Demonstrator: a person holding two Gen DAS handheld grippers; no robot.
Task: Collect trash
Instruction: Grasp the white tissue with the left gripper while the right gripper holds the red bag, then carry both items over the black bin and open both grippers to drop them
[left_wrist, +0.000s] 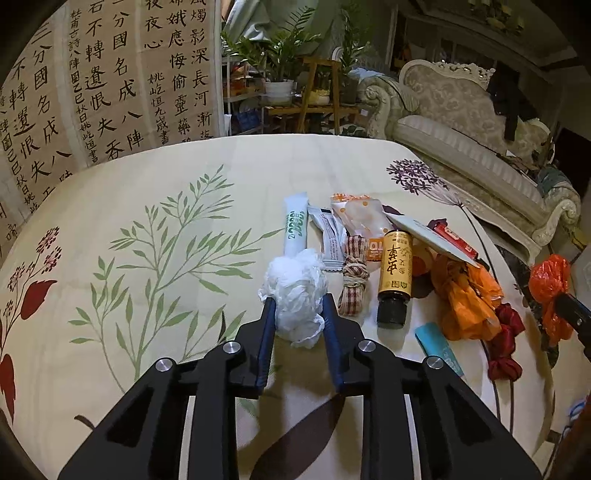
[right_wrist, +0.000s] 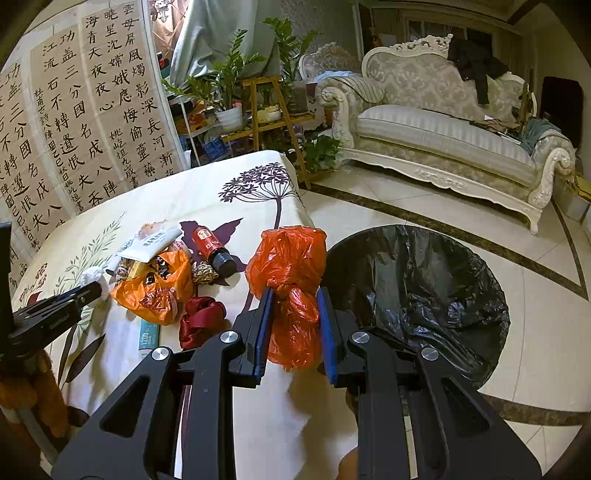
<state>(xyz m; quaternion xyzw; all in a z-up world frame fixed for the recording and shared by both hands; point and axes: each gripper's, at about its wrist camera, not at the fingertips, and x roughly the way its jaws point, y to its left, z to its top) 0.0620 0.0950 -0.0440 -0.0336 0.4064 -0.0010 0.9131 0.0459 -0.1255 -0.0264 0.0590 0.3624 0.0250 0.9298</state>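
- The crumpled white tissue (left_wrist: 295, 295) lies on the floral tablecloth (left_wrist: 147, 229) at the near end of the litter row, pinched between the blue pads of the left gripper (left_wrist: 298, 308), whose jaws are narrow on it.
- The right gripper (right_wrist: 293, 295) clamps a knotted red plastic bag (right_wrist: 288, 280), held at the table's edge beside the black-lined bin (right_wrist: 417, 291) on the floor.
- Step in hand, as I judge: 2 pieces gripped, neither binned.
- Next: carry the bag over the bin's mouth and part the jaws; lift the tissue clear of the brown bottle (left_wrist: 395, 273) and tied ribbon (left_wrist: 354, 280).
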